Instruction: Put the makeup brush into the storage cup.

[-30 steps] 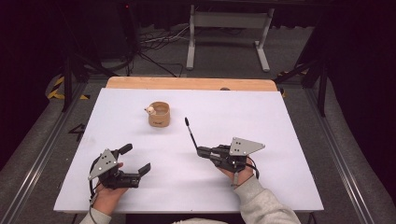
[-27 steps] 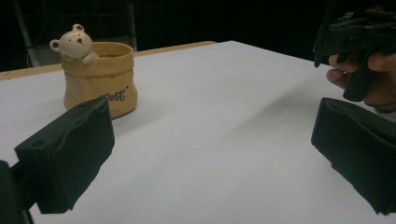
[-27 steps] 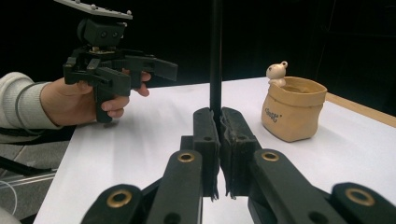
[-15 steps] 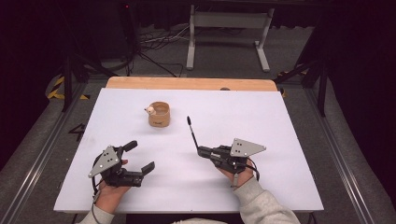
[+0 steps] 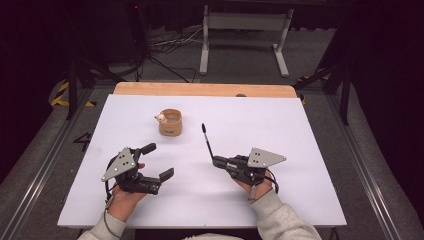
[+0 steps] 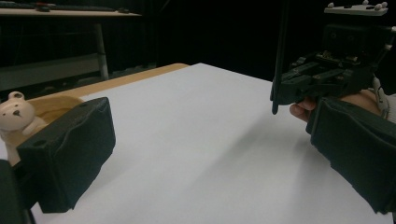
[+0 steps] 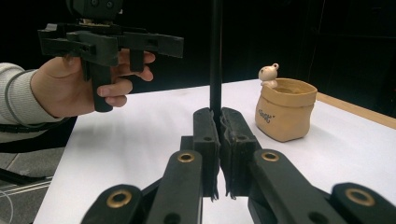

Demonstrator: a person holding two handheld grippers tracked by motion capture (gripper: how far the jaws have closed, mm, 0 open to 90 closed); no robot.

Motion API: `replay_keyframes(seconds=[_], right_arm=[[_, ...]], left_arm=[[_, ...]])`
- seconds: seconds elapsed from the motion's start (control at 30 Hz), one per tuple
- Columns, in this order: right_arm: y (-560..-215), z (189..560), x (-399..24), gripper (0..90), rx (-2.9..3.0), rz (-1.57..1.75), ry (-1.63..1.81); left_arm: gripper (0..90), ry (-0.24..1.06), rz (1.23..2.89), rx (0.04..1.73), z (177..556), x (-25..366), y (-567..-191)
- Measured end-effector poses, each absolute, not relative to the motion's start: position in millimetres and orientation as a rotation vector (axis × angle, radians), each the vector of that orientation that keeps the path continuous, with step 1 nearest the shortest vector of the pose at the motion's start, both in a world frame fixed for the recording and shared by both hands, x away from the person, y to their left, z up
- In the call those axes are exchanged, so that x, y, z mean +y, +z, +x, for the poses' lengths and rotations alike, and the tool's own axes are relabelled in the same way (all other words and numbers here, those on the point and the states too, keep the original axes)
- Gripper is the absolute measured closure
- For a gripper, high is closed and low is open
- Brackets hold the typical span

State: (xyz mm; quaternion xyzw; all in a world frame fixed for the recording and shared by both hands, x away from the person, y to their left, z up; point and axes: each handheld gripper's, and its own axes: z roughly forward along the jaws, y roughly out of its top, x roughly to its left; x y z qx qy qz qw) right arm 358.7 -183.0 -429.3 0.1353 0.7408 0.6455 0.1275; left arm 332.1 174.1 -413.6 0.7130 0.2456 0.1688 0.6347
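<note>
Tan pot [image 7: 284, 115] bears small (unreadable) dark lettering.

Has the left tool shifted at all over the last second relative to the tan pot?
Yes. In the high view the left tool has moved up the picture, toward the tan pot, which stayed put.

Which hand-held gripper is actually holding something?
The right hand-held gripper: jaws shut on a thin black stick. The left hand-held gripper has open jaws with nothing between them.
</note>
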Motion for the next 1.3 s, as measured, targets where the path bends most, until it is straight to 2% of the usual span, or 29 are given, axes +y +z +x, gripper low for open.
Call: replay_keyframes(seconds=[0.7,1.13,1.3], right_arm=[[-431,358,-181,85.7,2.171,0.39,1.864],[-431,357,-180,85.7,2.177,0.384,1.857],[-430,356,-178,85.7,2.178,0.377,1.854]], left_arm=[[1.6,0.304,1.623,0.488,346,150,-385],[4.2,0.25,1.634,0.445,353,130,-374],[8.0,0.212,1.644,0.43,354,121,-373]])
